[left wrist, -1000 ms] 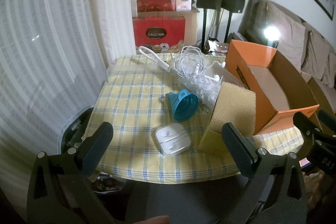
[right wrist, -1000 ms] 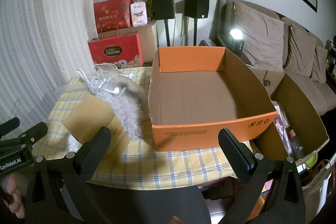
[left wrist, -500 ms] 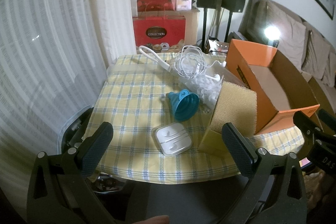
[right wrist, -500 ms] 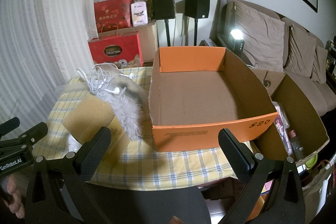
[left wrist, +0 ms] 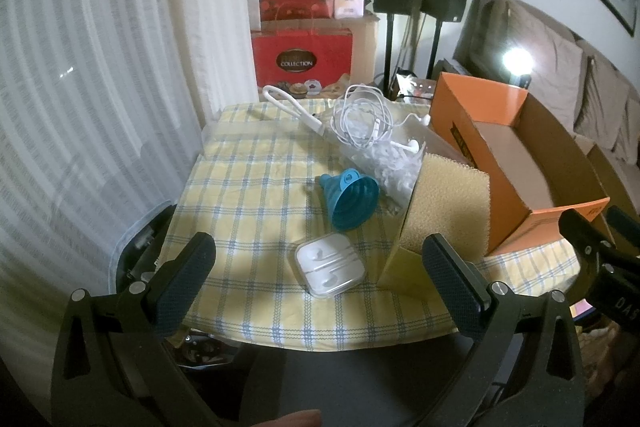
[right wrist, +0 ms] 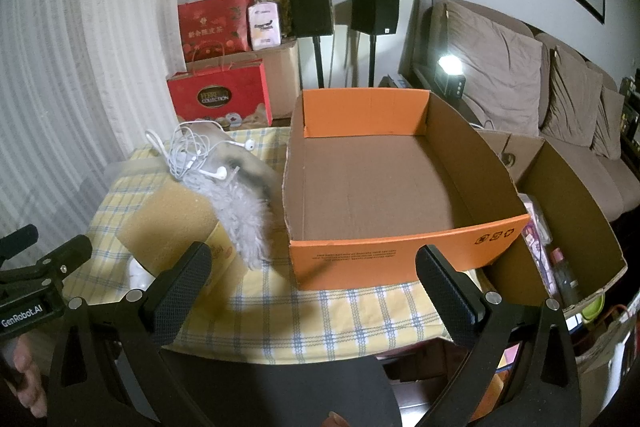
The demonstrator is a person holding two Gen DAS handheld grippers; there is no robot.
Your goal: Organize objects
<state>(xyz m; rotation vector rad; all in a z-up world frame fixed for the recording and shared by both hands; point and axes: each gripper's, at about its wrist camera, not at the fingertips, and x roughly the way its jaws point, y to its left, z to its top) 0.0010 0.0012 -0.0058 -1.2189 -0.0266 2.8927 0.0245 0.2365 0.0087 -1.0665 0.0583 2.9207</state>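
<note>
I hold both grippers, left (left wrist: 316, 279) and right (right wrist: 312, 279), wide open and empty (short of the worktop (left wrist: 248, 195)); the funnel (left wrist: 352, 197) lies left of the orange box (right wrist: 400, 187).

The left gripper (left wrist: 320, 275) hangs with its jaws spread wide at the near edge of a table under a yellow checked tablecloth (left wrist: 248, 187). Between its fingers lies a white earphone case (left wrist: 330, 269). Beyond it a teal collapsible funnel (left wrist: 352, 197) lies on its side, beside a tan sponge block (left wrist: 452, 203) leaning against an orange cardboard box (left wrist: 516, 163). Tangled white earphones (left wrist: 364, 123) rest on a bag farther back. The right gripper (left wrist: 600, 259) shows at the right edge.
</note>
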